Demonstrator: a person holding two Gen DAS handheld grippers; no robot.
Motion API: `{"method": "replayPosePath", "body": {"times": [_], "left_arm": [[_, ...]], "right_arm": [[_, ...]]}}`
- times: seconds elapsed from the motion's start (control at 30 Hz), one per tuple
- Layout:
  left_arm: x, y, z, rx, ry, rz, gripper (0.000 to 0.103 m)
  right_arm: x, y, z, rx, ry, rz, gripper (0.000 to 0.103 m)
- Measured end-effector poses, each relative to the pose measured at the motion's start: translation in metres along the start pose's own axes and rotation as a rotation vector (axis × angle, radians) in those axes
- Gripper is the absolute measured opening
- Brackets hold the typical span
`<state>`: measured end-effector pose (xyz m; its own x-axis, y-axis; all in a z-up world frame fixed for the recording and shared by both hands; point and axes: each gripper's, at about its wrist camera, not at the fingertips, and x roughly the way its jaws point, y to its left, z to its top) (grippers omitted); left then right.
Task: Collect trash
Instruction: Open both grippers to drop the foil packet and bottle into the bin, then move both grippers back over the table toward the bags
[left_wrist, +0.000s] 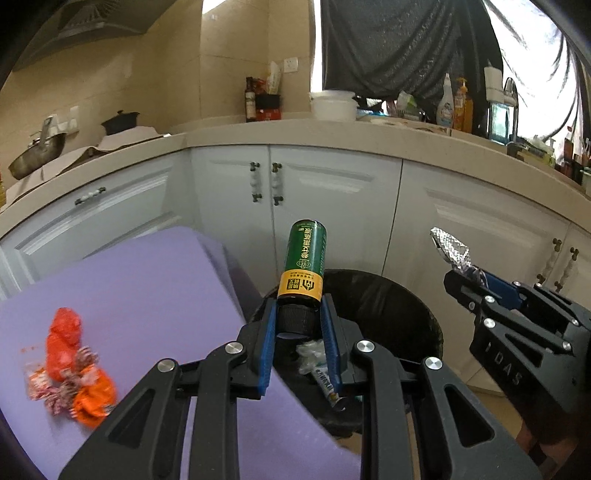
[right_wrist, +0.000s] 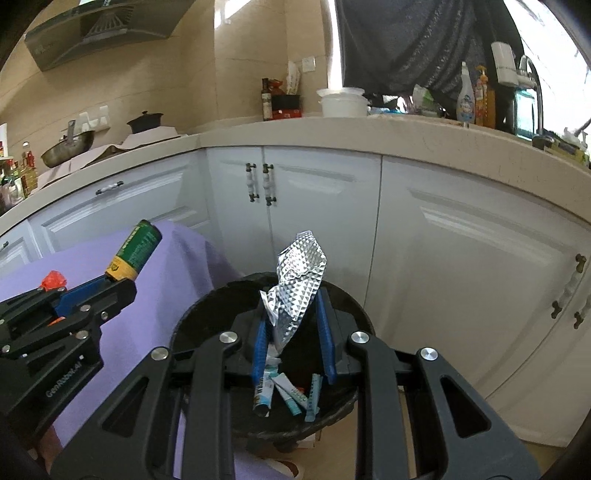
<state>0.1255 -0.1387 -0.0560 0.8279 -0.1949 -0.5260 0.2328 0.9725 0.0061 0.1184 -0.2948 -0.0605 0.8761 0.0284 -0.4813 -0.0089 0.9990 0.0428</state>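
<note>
My left gripper (left_wrist: 298, 325) is shut on the black neck of a small green bottle (left_wrist: 304, 262) with a yellow label band, and it hangs over the near rim of the black-lined trash bin (left_wrist: 373, 291). That bottle (right_wrist: 135, 251) shows at the left of the right wrist view, over the purple table. My right gripper (right_wrist: 293, 325) is shut on a crumpled piece of silver foil (right_wrist: 297, 284), held above the bin (right_wrist: 207, 306), which holds several wrappers and tubes (right_wrist: 291, 395). In the left wrist view the foil (left_wrist: 448, 249) sticks out of the right gripper (left_wrist: 472, 280) at the right.
Orange and red-striped wrappers (left_wrist: 70, 365) lie on the purple table (left_wrist: 147, 288) at the left. White cabinet doors (left_wrist: 332, 206) stand right behind the bin, under a cluttered beige counter (left_wrist: 332, 129). A wok (left_wrist: 37, 155) and a pot sit at the far left.
</note>
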Motion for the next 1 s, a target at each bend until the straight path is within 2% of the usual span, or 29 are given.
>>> {"method": "replayPosePath", "body": {"times": [0.2,0.23,0.27,0.33,0.53,0.73,1.0], "left_arm": [[0.030,-0.010,0.009,-0.009,0.040,0.011,0.025],[0.034,-0.010,0.009,-0.011,0.052,0.018,0.031],[0.037,-0.010,0.010,-0.015,0.057,0.022,0.043],[0.037,-0.007,0.010,-0.036,0.056,0.030,0.054],[0.030,0.001,0.009,-0.042,0.051,0.036,0.054],[0.012,0.020,0.006,-0.061,0.037,0.058,0.055],[-0.024,0.068,-0.012,-0.093,0.026,0.152,0.058]], "right_arm": [[0.029,-0.014,0.000,0.027,0.012,-0.019,0.025],[0.034,-0.015,0.000,0.034,0.016,-0.020,0.029],[0.040,-0.018,-0.001,0.045,0.022,-0.024,0.035],[0.045,-0.020,-0.001,0.060,0.027,-0.023,0.037],[0.042,-0.010,-0.002,0.053,0.023,-0.016,0.039],[0.028,0.008,-0.002,0.054,0.020,0.015,0.045],[0.011,0.064,-0.006,0.025,0.031,0.123,0.045]]}}
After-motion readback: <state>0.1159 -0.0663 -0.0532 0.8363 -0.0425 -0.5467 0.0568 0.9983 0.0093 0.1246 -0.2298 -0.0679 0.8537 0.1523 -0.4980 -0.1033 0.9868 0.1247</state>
